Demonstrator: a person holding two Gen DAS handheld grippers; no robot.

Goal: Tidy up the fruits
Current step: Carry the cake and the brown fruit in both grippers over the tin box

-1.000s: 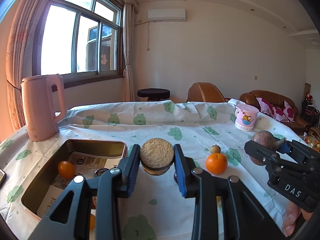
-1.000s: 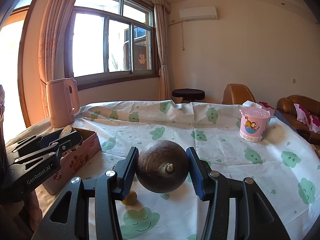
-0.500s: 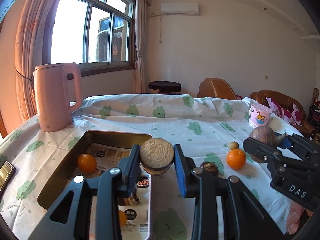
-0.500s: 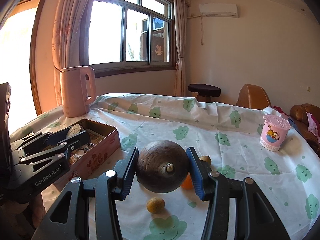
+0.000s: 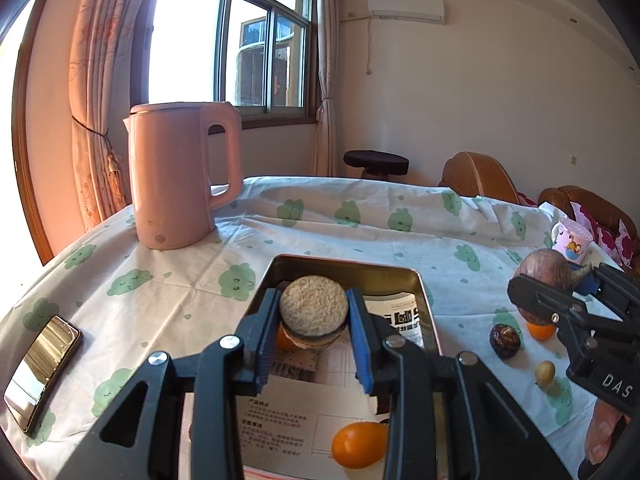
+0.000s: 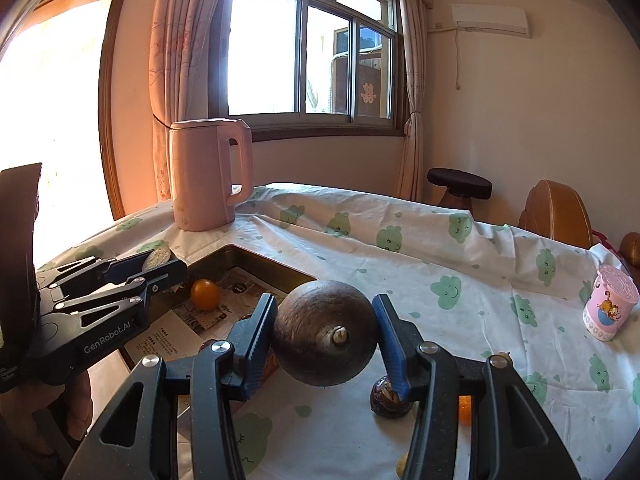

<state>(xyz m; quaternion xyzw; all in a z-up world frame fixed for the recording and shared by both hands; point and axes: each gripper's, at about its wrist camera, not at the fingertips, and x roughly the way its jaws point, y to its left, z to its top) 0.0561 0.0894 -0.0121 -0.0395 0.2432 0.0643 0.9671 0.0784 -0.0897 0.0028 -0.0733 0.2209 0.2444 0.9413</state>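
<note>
Fruits are sitting in both sets of jaws: the left gripper point(image 5: 314, 316) is clamping a rough tan round fruit point(image 5: 313, 310) over the metal tin point(image 5: 420, 288), the right gripper point(image 6: 325, 342) is squeezing a dark brown round fruit point(image 6: 325, 338) just beside the tin's rim. Inside, paper lining point(image 5: 280, 412) is carrying two oranges point(image 5: 358, 444). Bare desk point(image 5: 360, 232) is stretching beyond, past a pink kettle point(image 5: 180, 176).

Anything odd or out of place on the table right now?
Nothing spilled or damaged. The one non-fruit stray is a phone lying near the table's left edge. Three fruits still sit loose on the cloth right of the tin: a dark fruit, a small yellow fruit and an orange partly hidden by the right tool.
</note>
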